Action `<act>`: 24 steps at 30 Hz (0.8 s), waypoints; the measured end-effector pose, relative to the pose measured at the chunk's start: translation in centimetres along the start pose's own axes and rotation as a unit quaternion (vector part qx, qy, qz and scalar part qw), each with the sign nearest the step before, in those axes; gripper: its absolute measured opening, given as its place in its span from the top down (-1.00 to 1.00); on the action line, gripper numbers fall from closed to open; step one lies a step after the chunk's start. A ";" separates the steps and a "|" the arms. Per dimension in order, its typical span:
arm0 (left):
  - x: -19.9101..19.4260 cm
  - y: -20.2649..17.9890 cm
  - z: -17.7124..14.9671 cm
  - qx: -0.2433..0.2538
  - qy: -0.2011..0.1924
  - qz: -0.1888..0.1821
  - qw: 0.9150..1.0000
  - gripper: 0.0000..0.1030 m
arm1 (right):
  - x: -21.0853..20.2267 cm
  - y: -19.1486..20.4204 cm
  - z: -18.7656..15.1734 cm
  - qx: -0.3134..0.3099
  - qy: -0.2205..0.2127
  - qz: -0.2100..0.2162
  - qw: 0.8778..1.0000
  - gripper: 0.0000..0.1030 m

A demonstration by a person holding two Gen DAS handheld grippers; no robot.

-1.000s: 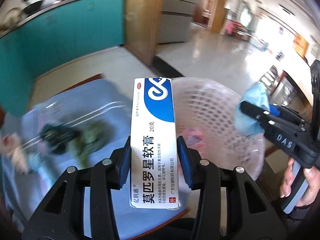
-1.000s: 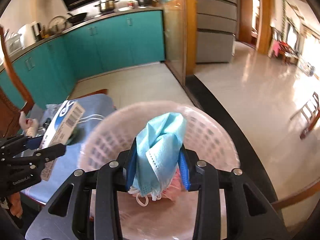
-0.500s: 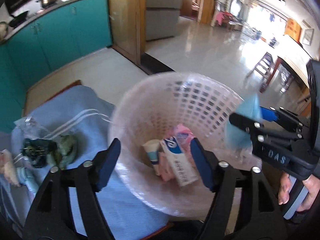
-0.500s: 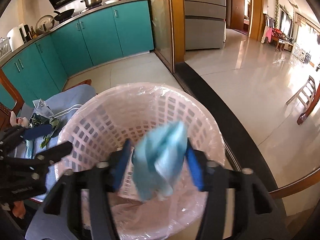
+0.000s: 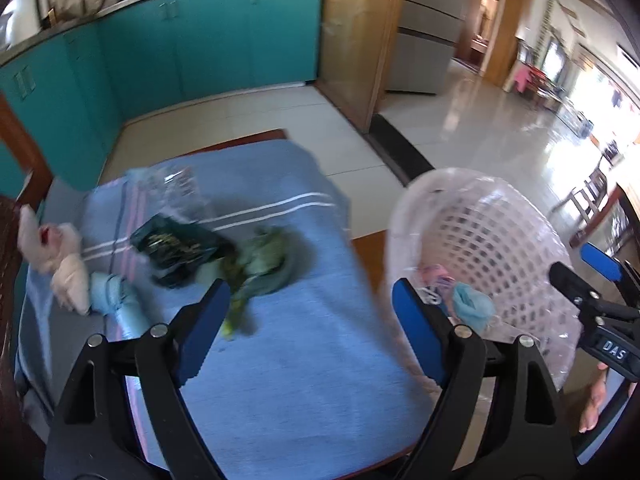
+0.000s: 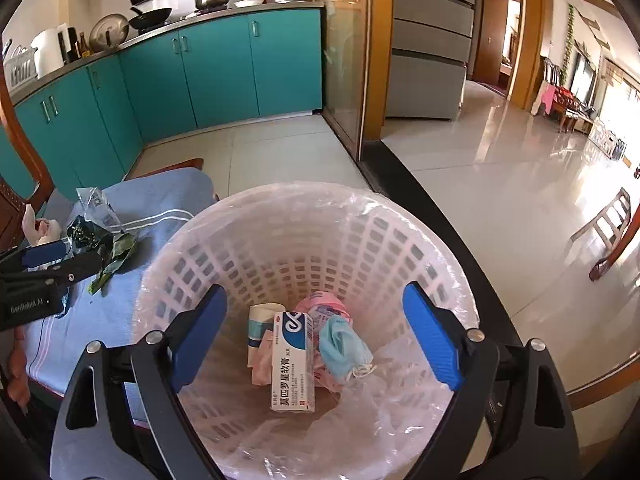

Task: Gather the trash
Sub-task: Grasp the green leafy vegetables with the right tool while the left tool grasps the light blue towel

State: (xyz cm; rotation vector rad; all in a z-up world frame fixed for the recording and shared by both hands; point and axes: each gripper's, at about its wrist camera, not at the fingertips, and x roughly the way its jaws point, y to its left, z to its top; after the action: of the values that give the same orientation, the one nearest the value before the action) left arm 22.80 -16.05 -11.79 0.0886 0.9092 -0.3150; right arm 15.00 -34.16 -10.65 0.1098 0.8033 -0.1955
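Observation:
A pink lattice trash basket (image 6: 360, 216) lined with clear plastic stands beside the table; it also shows at the right of the left wrist view (image 5: 500, 216). Inside lie a white and blue ointment box (image 6: 292, 360), a light blue face mask (image 6: 342, 346) and pink wrappers (image 6: 320, 310). My right gripper (image 6: 314, 338) hangs over the basket, jaws opening, nothing between them. My left gripper (image 5: 308, 320) is over the blue cloth (image 5: 288, 360), jaws opening and empty. A dark wrapper (image 5: 176, 246), green leaves (image 5: 260, 264) and a clear bag (image 5: 180, 188) lie on the cloth.
Crumpled pinkish tissue (image 5: 60, 264) and a pale blue wad (image 5: 116, 296) sit at the cloth's left edge. Teal cabinets (image 6: 200, 64) run along the back wall. Open tiled floor (image 6: 500, 200) stretches right of the basket. A hand (image 5: 596, 404) holds the right gripper's handle.
Both grippers opened. The ointment box dropped from the left one and the blue mask from the right one into the basket. The left gripper then swung left, over the cloth.

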 end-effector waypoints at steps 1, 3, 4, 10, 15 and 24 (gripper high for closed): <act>-0.2 0.7 -0.2 -0.004 0.000 0.003 1.000 -0.63 | 0.0 0.3 0.1 -0.002 0.000 0.001 1.000 -0.70; -0.3 2.1 -0.5 -0.015 -0.001 0.017 1.000 -0.64 | 0.0 1.1 0.3 -0.009 -0.002 0.006 1.000 -0.70; -0.3 3.0 -0.7 -0.019 -0.002 0.028 0.999 -0.65 | 0.0 1.4 0.3 -0.011 -0.002 0.007 1.000 -0.70; -0.1 8.3 -2.7 -0.060 0.010 0.077 0.995 -0.65 | 0.2 3.8 1.0 -0.025 -0.001 0.033 0.999 -0.71; -0.5 12.6 -5.5 -0.100 0.036 0.104 0.989 -0.65 | 0.2 8.1 2.1 -0.059 -0.011 0.079 0.995 -0.85; -2.1 17.4 -8.1 -0.150 0.038 0.130 0.979 -0.65 | 4.7 19.5 2.9 -0.121 0.025 0.147 0.981 -0.87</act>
State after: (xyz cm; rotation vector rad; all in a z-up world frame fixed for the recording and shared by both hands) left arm 20.76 2.61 -16.06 -0.0587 1.0001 0.0703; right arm 24.42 -16.21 -11.61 0.0032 0.8439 0.1846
